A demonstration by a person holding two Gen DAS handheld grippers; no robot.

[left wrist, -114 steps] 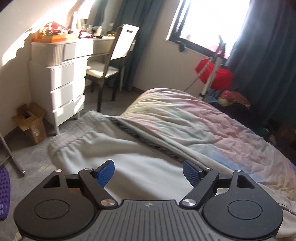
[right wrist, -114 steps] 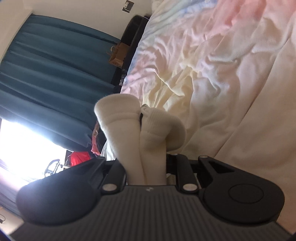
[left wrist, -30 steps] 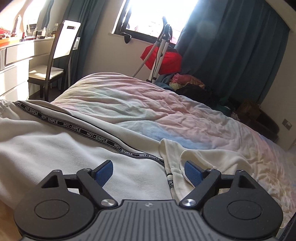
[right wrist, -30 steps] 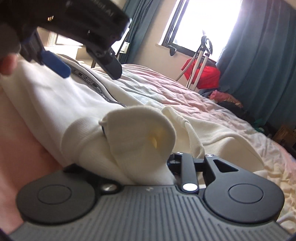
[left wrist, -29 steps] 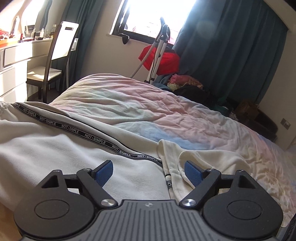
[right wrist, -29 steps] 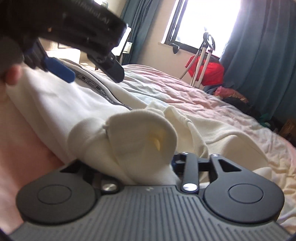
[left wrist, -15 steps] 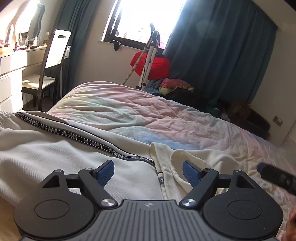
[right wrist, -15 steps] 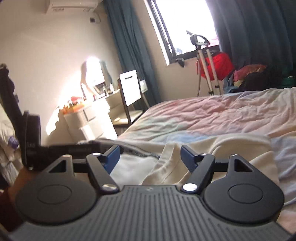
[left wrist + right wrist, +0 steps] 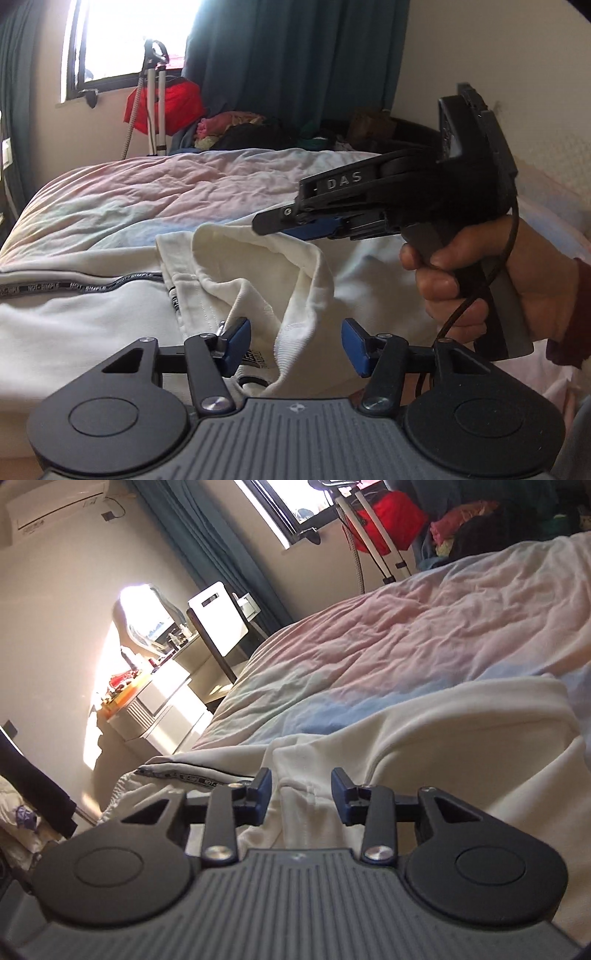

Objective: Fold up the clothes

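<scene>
The cream sweatpants (image 9: pixel 92 325) lie across the bed (image 9: pixel 147 199), long axis running leftward; their ribbed cuff (image 9: pixel 295 328) stands bunched between the left gripper's (image 9: pixel 295 350) spread fingers (apparently untouched). The right gripper (image 9: pixel 301 794), equally spread, hovers just above it.

A bright window (image 9: pixel 110 37) at upper left, teal curtains (image 9: pixel 288 59) beside it, and a sunlit white dresser (image 9: pixel 162 709) at left.

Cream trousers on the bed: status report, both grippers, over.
Left gripper open, jaws astride a raised cuff. Right gripper open, holding nothing. Cream trousers lie half folded on the quilt. Nothing in the way.
</scene>
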